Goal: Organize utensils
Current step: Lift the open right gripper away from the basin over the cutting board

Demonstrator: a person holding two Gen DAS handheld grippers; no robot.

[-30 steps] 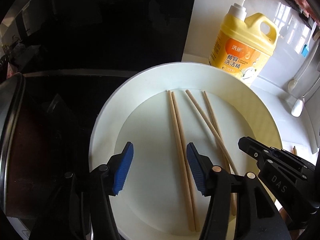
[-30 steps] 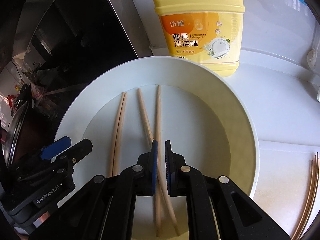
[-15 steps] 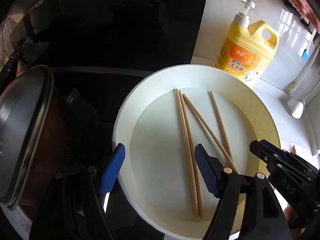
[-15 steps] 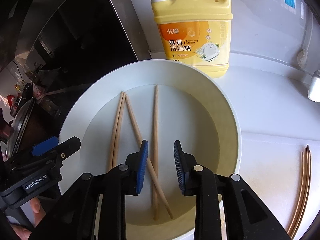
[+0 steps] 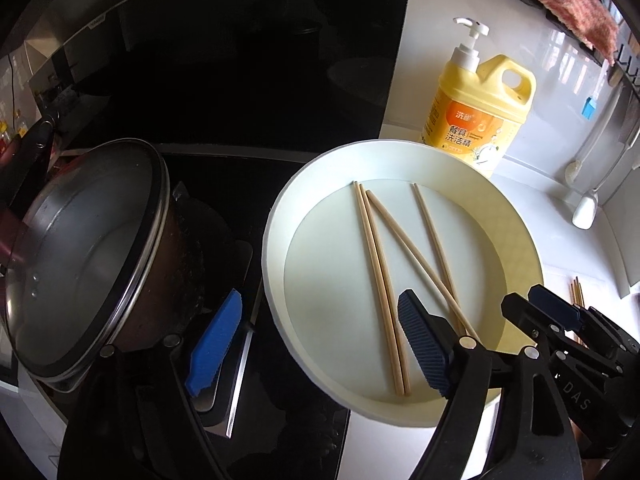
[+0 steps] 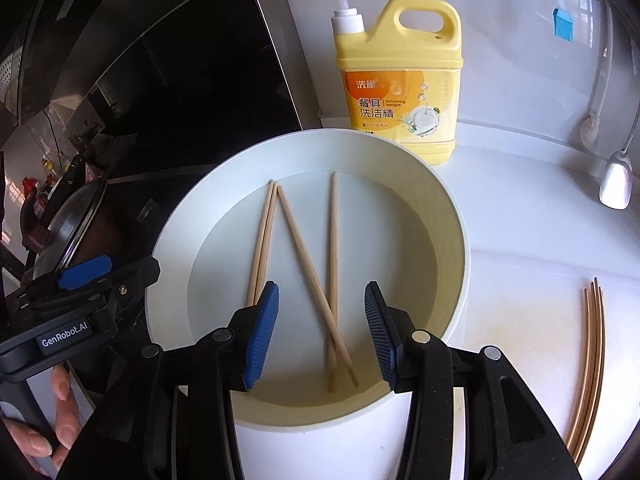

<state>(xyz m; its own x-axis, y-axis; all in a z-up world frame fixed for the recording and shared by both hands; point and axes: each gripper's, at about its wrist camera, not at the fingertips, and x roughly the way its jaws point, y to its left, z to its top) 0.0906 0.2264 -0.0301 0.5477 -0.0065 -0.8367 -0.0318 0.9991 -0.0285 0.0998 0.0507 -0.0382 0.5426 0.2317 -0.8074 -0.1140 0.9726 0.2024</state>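
Four slim wooden chopsticks lie inside a round white bowl with smooth sloping walls: two side by side, two crossing near their lower ends. The right gripper hovers above the crossed pair, its ribbed blue pads wide apart, holding nothing. The left gripper is spread wide over the bowl's left rim, empty. Behind stands a yellow detergent bottle; a lidded metal pot sits left.
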